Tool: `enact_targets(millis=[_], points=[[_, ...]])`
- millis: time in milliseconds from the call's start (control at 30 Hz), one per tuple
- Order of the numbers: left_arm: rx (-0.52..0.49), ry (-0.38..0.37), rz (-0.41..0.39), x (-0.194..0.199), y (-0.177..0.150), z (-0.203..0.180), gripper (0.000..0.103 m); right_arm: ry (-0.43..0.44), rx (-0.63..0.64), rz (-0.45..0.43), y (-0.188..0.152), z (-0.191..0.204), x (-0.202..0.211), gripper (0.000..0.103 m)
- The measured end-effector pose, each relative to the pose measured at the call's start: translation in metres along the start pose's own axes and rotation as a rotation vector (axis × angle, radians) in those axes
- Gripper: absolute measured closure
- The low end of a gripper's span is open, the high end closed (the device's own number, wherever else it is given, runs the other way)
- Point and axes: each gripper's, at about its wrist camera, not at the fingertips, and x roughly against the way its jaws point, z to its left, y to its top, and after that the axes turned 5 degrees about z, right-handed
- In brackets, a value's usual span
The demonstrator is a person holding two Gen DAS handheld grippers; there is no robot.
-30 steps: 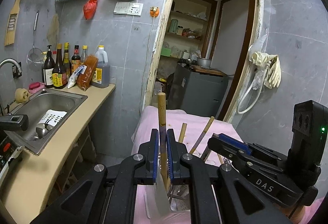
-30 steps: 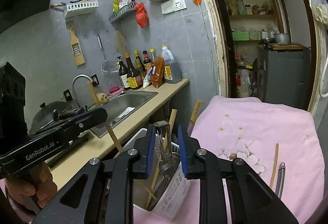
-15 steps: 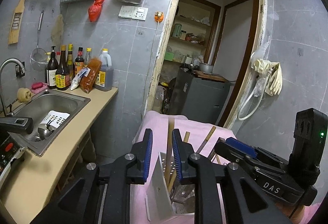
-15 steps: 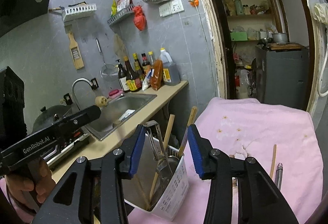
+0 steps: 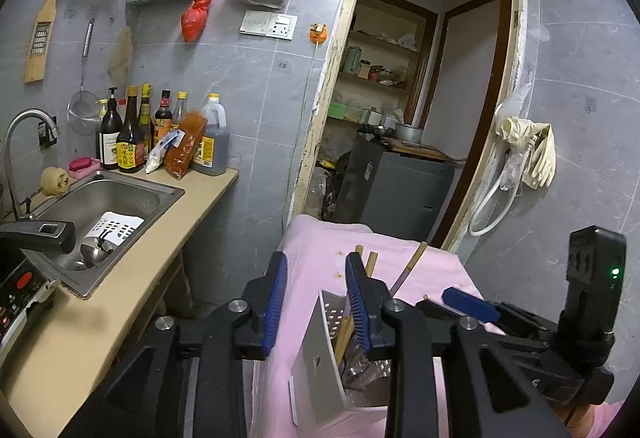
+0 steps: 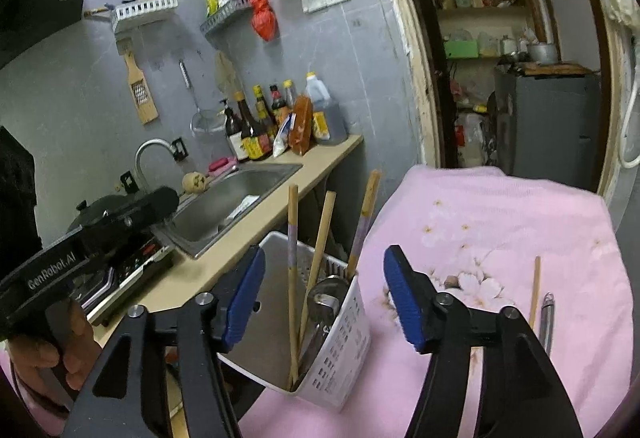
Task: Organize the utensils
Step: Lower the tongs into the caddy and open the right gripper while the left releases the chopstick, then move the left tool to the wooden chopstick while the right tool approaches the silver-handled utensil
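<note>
Letting go cleanly and moving on to the loose pieces

Both tools have just been opening. The left tongs [image 5: 316, 262] stand partly spread with only pink cloth [image 5: 320, 250] showing between the pads. The right tongs [image 6: 325, 254] are spread wide and pinch nothing. The white holder [image 6: 344, 338] sits on the cloth just ahead of and below the right tongs, framed between its two pads, and it lies behind the right-hand pad of the left tongs. Three chopsticks [image 6: 293, 238] and a metal ladle [image 6: 326, 298] stand inside it, leaning.

The step in hand looks like the release after a drop into the holder. To do it well, keep each tool spread until its pads are clear above the chopstick tips. The sticks lean loosely, and a pad that brushes one on the way out could flick it out or tip the light holder. Back away along the line of the fingers rather than sideways.

Work remains: one chopstick [image 6: 534, 290] and a metal handle [image 6: 546, 318] lie on the cloth just right of the right tongs, side by side and nearly touching. Take them one at a time, gripping near the middle so each hangs balanced. The right tongs are nearer, so they likely suit this pick.
</note>
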Motion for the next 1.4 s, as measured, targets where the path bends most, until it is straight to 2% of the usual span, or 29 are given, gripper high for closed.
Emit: enact_targets(millis=[133,300,400,567,833,1067,1233,1400], points=[[0.009,0.002,-0.009,0.002,-0.001,-0.001,0.056,-0.061,-0.024,-0.066,0.0,-0.006,0.021,0.028],[0.006,0.017,-0.027,0.004,-0.001,-0.007,0.027,-0.169,-0.054,-0.147,0.005,-0.02,0.051,0.009],[-0.007,0.033,-0.044,0.005,0.0,-0.014,0.016,-0.24,-0.057,-0.184,0.008,-0.031,0.07,0.003],[-0.059,0.042,-0.081,0.005,0.002,-0.039,0.003,-0.354,-0.036,-0.232,0.011,-0.045,0.098,0.001],[-0.149,-0.054,-0.123,0.0,-0.002,-0.093,0.001,-0.492,0.038,-0.252,0.016,-0.07,0.135,0.001],[-0.214,-0.084,-0.078,-0.026,-0.012,-0.139,0.001,-0.55,0.022,-0.234,0.015,-0.11,0.157,0.001],[-0.235,-0.092,-0.036,-0.048,-0.022,-0.166,0.001,-0.595,0.029,-0.221,0.009,-0.144,0.157,0.001],[-0.242,-0.077,0.011,-0.075,-0.033,-0.187,0.001,-0.593,0.019,-0.182,0.003,-0.18,0.146,0.002]])
